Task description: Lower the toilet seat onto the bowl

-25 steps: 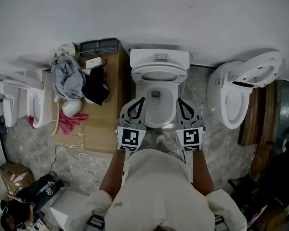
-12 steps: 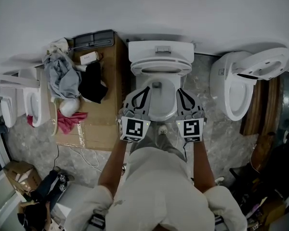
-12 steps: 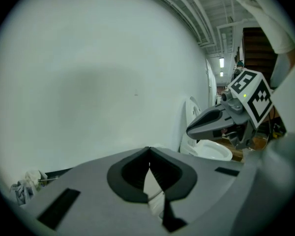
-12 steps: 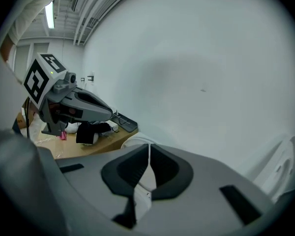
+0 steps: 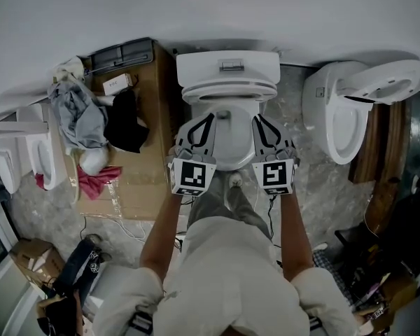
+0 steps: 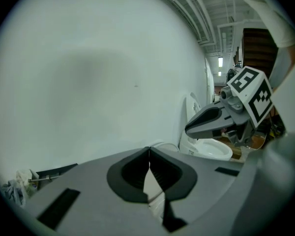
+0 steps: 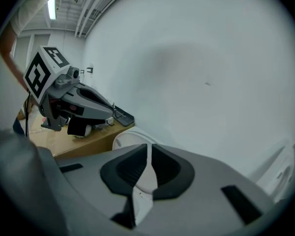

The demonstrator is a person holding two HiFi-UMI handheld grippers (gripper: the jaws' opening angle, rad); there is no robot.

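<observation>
Toilet (image 5: 227,145), white, upper centre of the head view, tank against the wall, bowl open to view. Toilet seat (image 5: 229,91): not on the bowl, raised toward the tank, its ring foreshortened just above both claws; how steeply it leans cannot be told. Left claw (image 5: 208,120): over the bowl's left side, clenched, pads meeting at the tips, nothing between them. Right claw (image 5: 256,119): over the bowl's right side, jaws just been opening, now a narrow slit apart, released, nothing gripped; only white porcelain shows through the gap. Whether either claw touches the seat cannot be told. Second toilet (image 5: 334,128), upper right, seat up. Cardboard sheet (image 5: 150,152), left of the toilet, bearing grey clothing (image 5: 77,114), a black cloth (image 5: 128,121) and a pink cloth (image 5: 98,178). Stone floor (image 5: 315,194).
</observation>
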